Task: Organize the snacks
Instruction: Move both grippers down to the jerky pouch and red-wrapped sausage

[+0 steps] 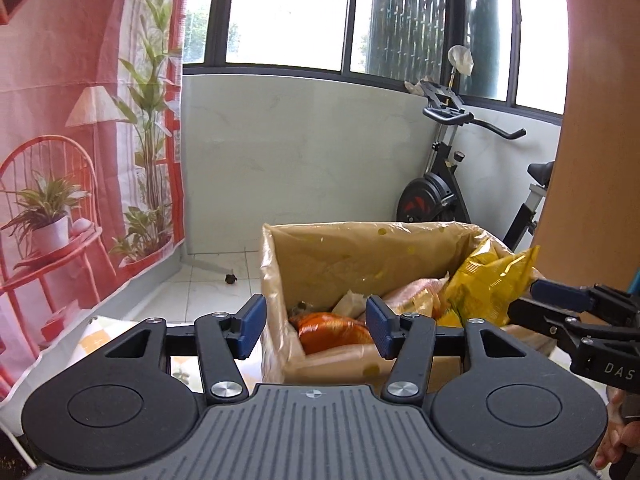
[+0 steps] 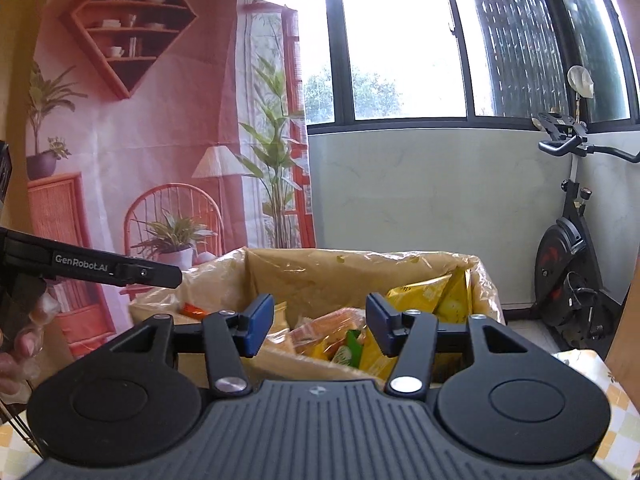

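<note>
the cardboard box lined with plastic held the snacks: an orange packet low inside it and a yellow bag at its right wall. the left gripper stood partly open and empty before the box; the right gripper too, its jaws apart, gripping nothing.

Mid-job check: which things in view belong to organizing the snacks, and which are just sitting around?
Job:
cardboard box, plastic-lined
yellow snack bags
orange packet
left gripper, open and empty
right gripper, open and empty

Not part of it:
exercise bike
printed backdrop
window
checked tablecloth
</note>
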Demonstrator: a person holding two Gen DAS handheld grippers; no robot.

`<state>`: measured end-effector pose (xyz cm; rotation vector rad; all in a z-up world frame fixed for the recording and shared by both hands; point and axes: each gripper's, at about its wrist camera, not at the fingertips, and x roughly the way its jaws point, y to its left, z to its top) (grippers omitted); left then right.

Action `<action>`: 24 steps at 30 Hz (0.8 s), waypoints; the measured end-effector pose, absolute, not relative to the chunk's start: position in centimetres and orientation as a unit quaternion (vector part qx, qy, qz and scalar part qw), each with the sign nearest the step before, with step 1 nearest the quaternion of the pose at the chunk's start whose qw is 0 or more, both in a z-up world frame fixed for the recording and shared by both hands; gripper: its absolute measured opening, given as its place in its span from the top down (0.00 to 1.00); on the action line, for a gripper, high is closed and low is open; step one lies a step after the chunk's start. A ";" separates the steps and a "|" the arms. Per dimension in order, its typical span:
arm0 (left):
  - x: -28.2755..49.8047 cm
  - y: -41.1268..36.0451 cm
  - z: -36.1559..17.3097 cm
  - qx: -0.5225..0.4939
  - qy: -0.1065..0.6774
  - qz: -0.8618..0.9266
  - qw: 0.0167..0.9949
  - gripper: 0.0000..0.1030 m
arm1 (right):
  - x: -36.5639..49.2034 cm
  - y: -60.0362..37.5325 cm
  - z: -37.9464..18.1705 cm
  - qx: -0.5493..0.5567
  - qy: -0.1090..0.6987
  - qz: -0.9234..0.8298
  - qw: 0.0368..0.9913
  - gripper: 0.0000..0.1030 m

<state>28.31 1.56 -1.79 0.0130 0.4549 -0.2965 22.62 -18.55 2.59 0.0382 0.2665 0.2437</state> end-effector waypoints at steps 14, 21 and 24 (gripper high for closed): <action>23.5 4.1 -7.2 -0.039 0.269 -0.141 0.952 0.44 | 17.8 -18.2 -2.2 0.040 0.183 0.107 0.976 0.47; 22.4 4.2 -11.5 -0.038 0.298 -0.126 0.945 0.44 | 16.8 -17.6 -6.8 0.044 0.240 0.109 0.964 0.47; 22.1 4.3 -13.0 -0.048 0.312 -0.125 0.941 0.44 | 16.6 -17.2 -9.0 0.049 0.277 0.119 0.952 0.47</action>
